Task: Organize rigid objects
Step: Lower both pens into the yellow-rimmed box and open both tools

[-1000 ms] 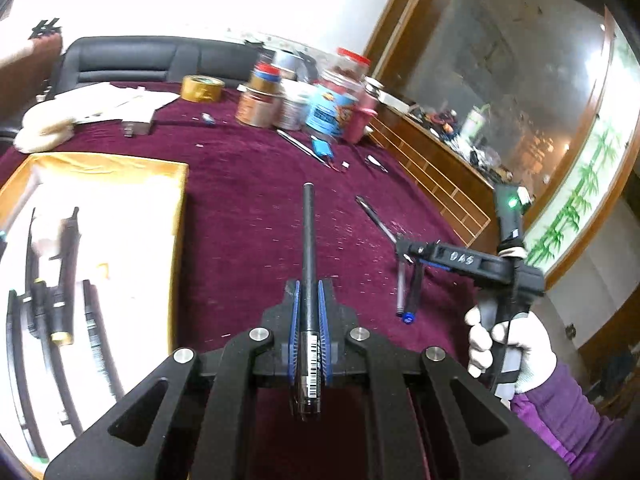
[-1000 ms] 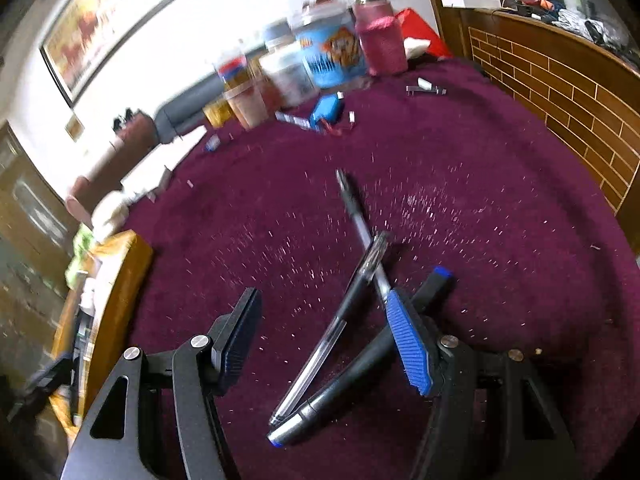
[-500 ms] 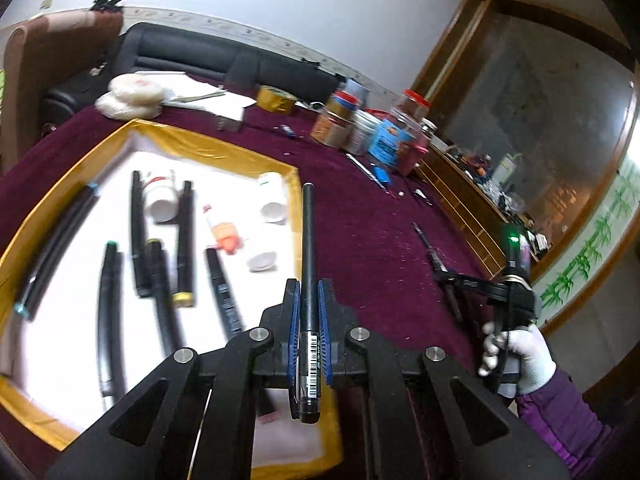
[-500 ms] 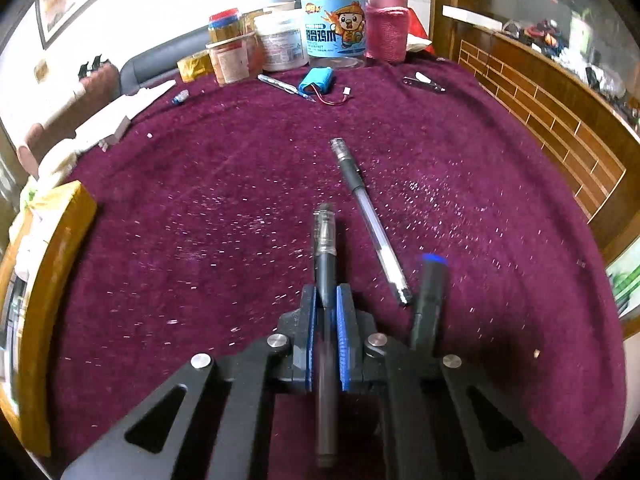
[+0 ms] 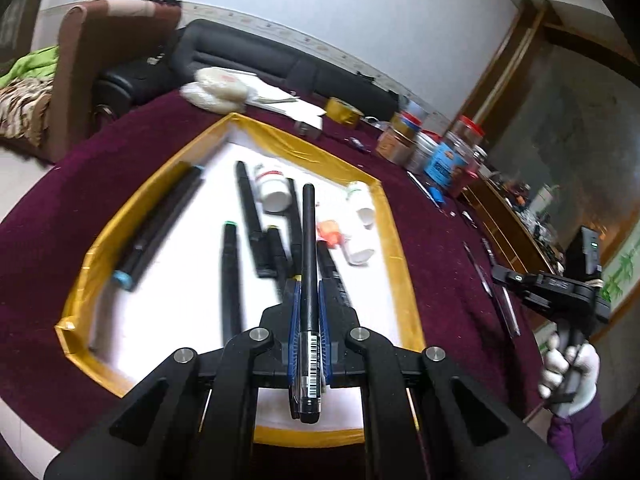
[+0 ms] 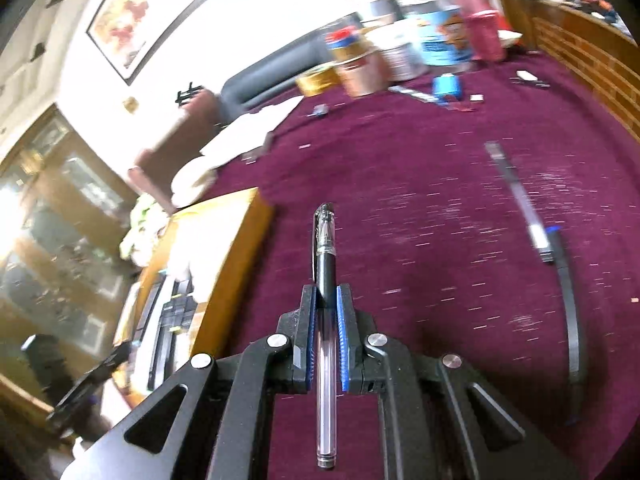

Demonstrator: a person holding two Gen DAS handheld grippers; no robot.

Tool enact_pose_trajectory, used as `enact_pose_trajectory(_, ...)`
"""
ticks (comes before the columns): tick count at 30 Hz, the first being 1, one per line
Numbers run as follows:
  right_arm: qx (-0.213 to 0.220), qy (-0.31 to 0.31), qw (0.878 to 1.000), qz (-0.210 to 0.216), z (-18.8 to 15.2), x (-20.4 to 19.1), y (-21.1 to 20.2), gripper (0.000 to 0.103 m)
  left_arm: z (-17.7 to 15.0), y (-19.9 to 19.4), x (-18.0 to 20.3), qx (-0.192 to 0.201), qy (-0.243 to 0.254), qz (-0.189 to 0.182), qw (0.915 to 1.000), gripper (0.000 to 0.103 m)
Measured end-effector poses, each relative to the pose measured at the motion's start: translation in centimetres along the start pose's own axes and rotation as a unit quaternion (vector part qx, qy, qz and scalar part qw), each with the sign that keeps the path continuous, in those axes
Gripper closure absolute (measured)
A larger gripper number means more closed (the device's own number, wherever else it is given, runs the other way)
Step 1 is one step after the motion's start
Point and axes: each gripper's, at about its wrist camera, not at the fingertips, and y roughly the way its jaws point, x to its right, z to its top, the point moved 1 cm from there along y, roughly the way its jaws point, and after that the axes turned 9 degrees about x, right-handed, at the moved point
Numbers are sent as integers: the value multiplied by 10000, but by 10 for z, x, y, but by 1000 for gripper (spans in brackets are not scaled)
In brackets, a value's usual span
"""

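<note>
Left gripper (image 5: 307, 322) is clamped on a black pen (image 5: 308, 264), blue pads w/ barrel between, tip pointing straight fwd, barcode end sticking out behind the pads. Directly below and ahead of it: yellow-rimmed tray (image 5: 394, 248) w/ white floor, holding several black markers (image 5: 160, 226) to the gripper's left and small white bottles (image 5: 274, 192) ahead. Off to its right, over maroon tabletop (image 5: 444, 280), a gloved hand (image 5: 568, 376) holds the right gripper (image 6: 325, 320). That one is clamped on a clear-barrel gel pen (image 6: 325, 248), black cap fwd, held off the cloth. To its right, two more pens (image 6: 520, 204) lie on the tabletop, blurred; tray's corner sits to its left.
</note>
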Motion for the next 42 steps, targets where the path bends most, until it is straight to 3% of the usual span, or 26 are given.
enact_pose_trajectory(3, -185, -43, 9991, 385, -6, -26, 6, 94, 4, -1, -11, 31, -79, 176, 9998, 96)
enact_pose_trajectory(11, -761, -61, 9926, 939, -26, -69, 37, 94, 16, 7, -43, -60, -159, 733, 9972, 96)
enact_pose_trajectory(27, -1248, -510, 9850, 1081, -45, -139, 85, 94, 24, 36, -55, -477, -136, 803, 9955, 95)
enact_pose_trajectory(38, -1610, -820, 9774, 1100, -39, -211, 146, 94, 26, 13, -54, -162, -464, 425, 9979, 72)
enact_pose_trajectory(40, -1631, -904, 9766, 1073, -36, -224, 159, 94, 25, 7, -53, -118, -392, 538, 9977, 43)
enact_pose_trajectory(42, -1611, -978, 9771, 986, -32, -237, 173, 94, 24, -1, -56, -84, -396, 765, 9962, 39)
